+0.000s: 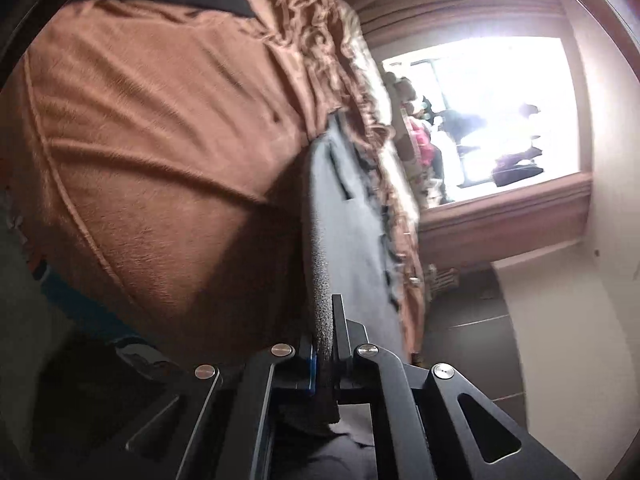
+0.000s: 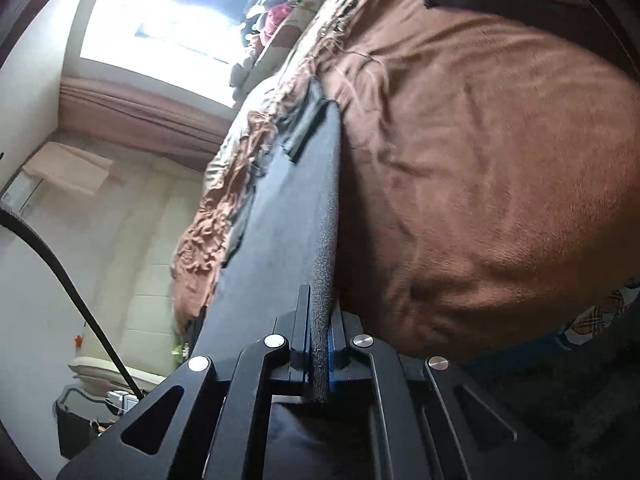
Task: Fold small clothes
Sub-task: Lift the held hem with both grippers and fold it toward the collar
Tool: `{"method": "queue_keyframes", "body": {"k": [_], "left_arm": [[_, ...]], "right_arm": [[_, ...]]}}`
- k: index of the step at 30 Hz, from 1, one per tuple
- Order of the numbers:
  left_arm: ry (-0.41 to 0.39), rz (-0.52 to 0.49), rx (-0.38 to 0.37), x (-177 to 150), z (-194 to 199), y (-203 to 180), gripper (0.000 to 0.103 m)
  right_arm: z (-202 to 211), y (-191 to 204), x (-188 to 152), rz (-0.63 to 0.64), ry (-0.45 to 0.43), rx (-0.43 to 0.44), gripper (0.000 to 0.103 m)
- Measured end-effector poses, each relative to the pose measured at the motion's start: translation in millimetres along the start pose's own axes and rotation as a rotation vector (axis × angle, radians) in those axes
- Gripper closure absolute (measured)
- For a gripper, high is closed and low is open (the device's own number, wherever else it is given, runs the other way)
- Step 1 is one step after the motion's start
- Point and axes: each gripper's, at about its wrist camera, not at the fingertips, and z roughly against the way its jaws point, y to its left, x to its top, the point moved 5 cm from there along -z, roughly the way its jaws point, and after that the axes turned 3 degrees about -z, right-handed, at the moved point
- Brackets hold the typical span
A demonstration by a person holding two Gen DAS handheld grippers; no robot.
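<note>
Garment (image 1: 352,220): one dark grey-black piece of smooth cloth with a thick, ribbed, textured hem. Spread out along a brown bedspread (image 1: 160,140) on the bed, its far end crumpled against the bedspread's ruffled edge. A raised band or fold shows on its far part in the right wrist view (image 2: 308,128). Near edge gathered and lifted at two places, the hem pinched tight in the left tool (image 1: 322,344) and likewise in the right tool (image 2: 320,344). The cloth runs taut from each grip toward the far end.
</note>
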Motion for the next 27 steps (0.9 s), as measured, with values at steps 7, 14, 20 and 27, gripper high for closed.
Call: {"method": "queue_keyframes", "body": {"k": [7, 14, 20, 27], "left_arm": [[-0.039, -0.041, -0.057, 8, 27, -36, 0.099], [-0.085, -0.062, -0.109, 11, 69, -62, 0.099], [-0.114, -0.066, -0.134, 4, 103, -80, 0.099], [-0.138, -0.087, -0.176, -7, 135, -90, 0.099]], "right_arm": [[35, 34, 7, 0.054, -0.067, 0.073, 0.101], [73, 51, -5, 0.081, -0.092, 0.116, 0.101], [100, 61, -19, 0.091, -0.106, 0.138, 0.101], [126, 63, -32, 0.106, -0.122, 0.154, 0.101]]}}
